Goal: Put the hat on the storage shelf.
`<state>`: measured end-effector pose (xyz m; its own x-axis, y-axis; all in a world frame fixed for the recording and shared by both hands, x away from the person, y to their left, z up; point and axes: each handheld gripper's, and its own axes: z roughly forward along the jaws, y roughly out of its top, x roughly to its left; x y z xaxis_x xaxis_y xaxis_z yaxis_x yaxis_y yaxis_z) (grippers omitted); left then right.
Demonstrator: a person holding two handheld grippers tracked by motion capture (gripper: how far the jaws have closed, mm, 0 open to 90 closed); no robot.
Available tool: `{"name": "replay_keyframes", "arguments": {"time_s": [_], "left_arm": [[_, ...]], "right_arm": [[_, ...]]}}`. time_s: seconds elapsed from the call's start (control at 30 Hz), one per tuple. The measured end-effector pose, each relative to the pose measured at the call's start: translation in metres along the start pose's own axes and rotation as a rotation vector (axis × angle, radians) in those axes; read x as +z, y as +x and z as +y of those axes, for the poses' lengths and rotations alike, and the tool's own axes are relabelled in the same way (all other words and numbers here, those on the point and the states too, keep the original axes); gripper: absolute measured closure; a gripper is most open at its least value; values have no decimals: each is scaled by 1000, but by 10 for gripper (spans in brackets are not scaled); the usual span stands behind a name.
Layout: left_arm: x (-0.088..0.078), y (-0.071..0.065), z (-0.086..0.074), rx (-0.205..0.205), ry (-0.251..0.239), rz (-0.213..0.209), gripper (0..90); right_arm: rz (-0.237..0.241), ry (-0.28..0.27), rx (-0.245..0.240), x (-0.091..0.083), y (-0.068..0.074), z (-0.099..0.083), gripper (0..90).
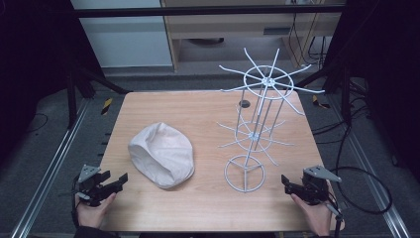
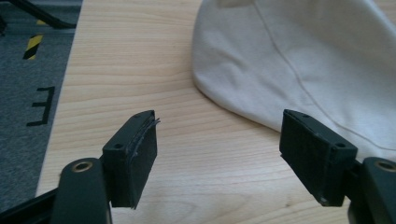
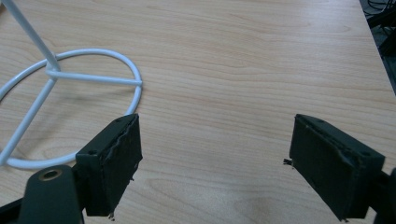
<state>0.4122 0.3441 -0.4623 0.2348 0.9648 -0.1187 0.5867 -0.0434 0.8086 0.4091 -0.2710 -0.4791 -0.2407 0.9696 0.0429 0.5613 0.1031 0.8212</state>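
1. Left tongs [image 1: 118, 181] and right tongs [image 1: 288, 184] sit spread wide, pinching nothing, at the bench's [image 1: 198, 106] near corners.
2. The cap [image 1: 162, 154] lies just beyond the left tongs; a shallow pinch might slip off.
3. The wire rack [image 1: 257, 124] looks light; a nudge at its ring base could tip it.

A soft cream fabric cap [image 1: 161, 154] lies crumpled on the left half of the light wooden table [image 1: 198, 114]; a tall white wire rack with radiating hooks [image 1: 257, 124] stands upright right of it, apart
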Motion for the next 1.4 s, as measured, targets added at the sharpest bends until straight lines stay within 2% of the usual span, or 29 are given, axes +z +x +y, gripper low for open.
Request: {"name": "replay_keyframes", "arguments": {"time_s": [0.17,0.33,0.47,0.8,1.0,1.17,1.4], "left_arm": [[-5,-11,2,17,-23,-2,347],[-7,-21,4,15,-29,-17,371],[-8,-29,5,34,-30,-8,366],[-5,-47,9,59,-13,-31,342],[-5,-49,14,55,-3,-37,333],[-7,-50,20,42,-17,-41,333],[-7,-56,28,53,-20,-56,337]], "right_arm": [[-7,-4,-9,-2,1,0,183],[-9,16,-22,-1,4,-1,187],[-2,16,-26,-1,5,-1,190],[0,20,-29,-1,7,-1,195],[2,23,-34,0,8,-2,196],[-2,24,-32,0,7,-2,199],[-5,23,-29,-1,7,-2,205]]}}
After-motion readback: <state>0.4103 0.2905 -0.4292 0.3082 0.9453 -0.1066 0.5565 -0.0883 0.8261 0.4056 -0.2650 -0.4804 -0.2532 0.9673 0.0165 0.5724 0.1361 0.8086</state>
